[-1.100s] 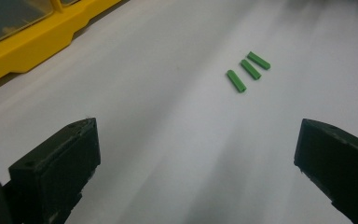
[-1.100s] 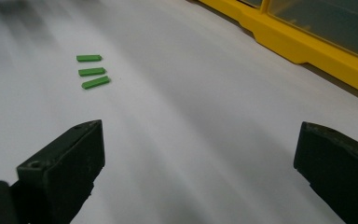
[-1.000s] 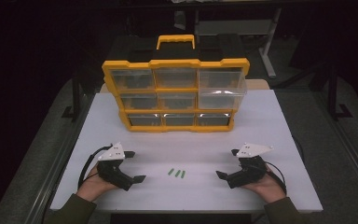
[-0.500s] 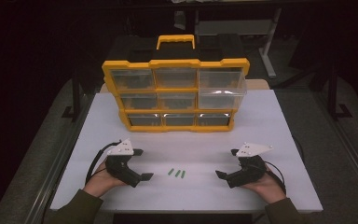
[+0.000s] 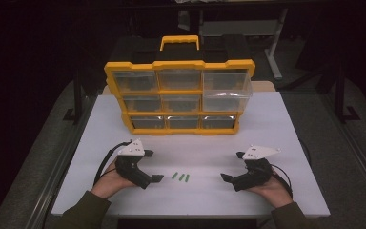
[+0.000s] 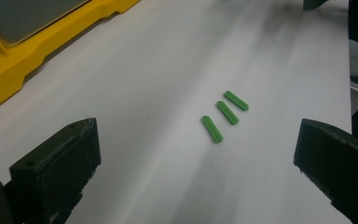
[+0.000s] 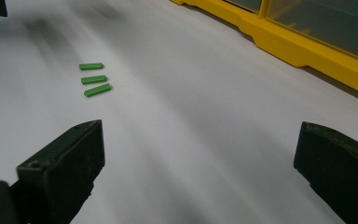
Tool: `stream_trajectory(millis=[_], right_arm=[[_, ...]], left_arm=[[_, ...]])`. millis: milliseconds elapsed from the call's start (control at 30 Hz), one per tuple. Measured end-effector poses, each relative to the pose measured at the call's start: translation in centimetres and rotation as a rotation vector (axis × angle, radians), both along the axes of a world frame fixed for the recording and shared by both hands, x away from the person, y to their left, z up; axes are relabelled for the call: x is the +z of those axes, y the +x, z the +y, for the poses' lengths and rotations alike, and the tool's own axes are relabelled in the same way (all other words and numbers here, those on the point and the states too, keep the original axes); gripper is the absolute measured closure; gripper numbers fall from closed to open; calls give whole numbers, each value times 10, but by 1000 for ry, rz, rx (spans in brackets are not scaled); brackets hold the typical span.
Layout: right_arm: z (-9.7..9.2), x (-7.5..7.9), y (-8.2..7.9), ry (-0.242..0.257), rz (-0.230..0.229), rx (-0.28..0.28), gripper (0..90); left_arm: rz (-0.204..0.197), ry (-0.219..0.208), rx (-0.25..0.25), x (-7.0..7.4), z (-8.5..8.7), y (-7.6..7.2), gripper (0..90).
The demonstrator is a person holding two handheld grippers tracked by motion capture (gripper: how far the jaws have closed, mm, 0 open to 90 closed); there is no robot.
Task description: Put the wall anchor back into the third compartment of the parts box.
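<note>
Three green sticks (image 5: 181,177) lower centre, long axes pointing away, closer to left gripper (image 5: 153,166). Right gripper (image 5: 232,166) farther. Both wide open, empty.

The high view looks forward and down from above the person's side of the white table (image 5: 276,124). The left gripper view rides low and close behind its wide-apart jaws, facing three green strips (image 6: 223,114) ahead and slightly right. The right gripper view, equally low, sees them farther off, ahead-left. Both share the strips and the yellow organizer (image 7: 307,42).
</note>
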State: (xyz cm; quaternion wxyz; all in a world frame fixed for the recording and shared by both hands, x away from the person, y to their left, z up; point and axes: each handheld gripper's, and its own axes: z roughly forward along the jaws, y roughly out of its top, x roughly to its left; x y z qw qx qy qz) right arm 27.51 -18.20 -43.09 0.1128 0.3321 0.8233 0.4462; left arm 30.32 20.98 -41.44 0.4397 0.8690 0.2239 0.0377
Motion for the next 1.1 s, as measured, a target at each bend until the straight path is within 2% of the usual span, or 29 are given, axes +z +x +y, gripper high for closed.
stream_trajectory(millis=[333,533,967,1033,1100], right_arm=[[3,-1,2,0,-6,11,10],[3,-1,3,3,-7,15,10],[4,-1,2,-3,-7,16,10],[4,-1,2,-3,-3,18,10],[4,-1,2,-3,-1,18,10]], left_arm=[[9,4,-4,2,-11,5,5],[-1,26,-23,3,-20,8,5],[12,66,-49,-2,-46,11,5],[11,70,-56,-3,-51,11,60],[10,74,-58,-4,-56,10,64]])
